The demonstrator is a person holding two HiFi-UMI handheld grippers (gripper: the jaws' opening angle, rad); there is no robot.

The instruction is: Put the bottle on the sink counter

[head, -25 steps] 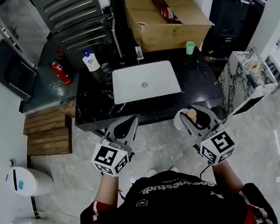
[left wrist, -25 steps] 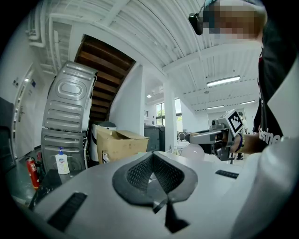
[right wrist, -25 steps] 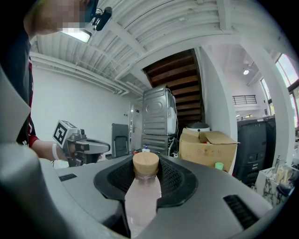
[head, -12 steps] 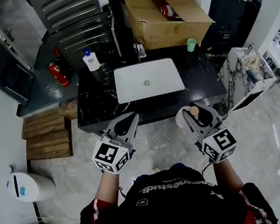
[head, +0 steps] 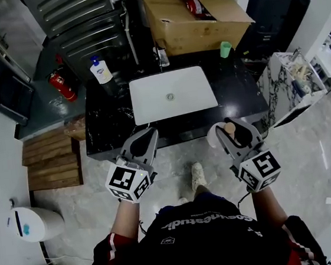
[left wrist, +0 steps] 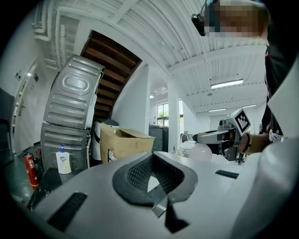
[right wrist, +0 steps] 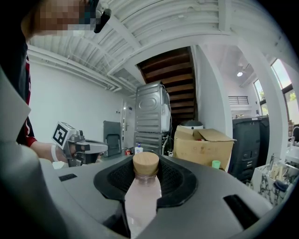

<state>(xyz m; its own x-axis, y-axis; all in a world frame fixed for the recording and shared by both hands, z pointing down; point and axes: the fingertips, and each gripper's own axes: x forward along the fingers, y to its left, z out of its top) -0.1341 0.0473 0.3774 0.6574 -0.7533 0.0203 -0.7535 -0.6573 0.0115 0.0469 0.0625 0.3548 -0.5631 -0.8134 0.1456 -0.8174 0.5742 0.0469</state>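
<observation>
The bottle is pale pink with a wooden cap; my right gripper is shut on it, and it points toward the counter. In the right gripper view the bottle fills the gap between the black pads, cap foremost. The black marble sink counter with its white basin lies just ahead of both grippers. My left gripper hangs before the counter's front edge, its jaws together with nothing in them. From the left gripper view the bottle shows at the right.
On the counter stand a soap dispenser at back left, a faucet behind the basin and a green cup at back right. A cardboard box sits behind. A fire extinguisher and wooden steps lie left; a marble stand right.
Both grippers have come closer to the counter's front edge as the person stepped forward; a shoe now shows below. The bottle stays in the right gripper.
</observation>
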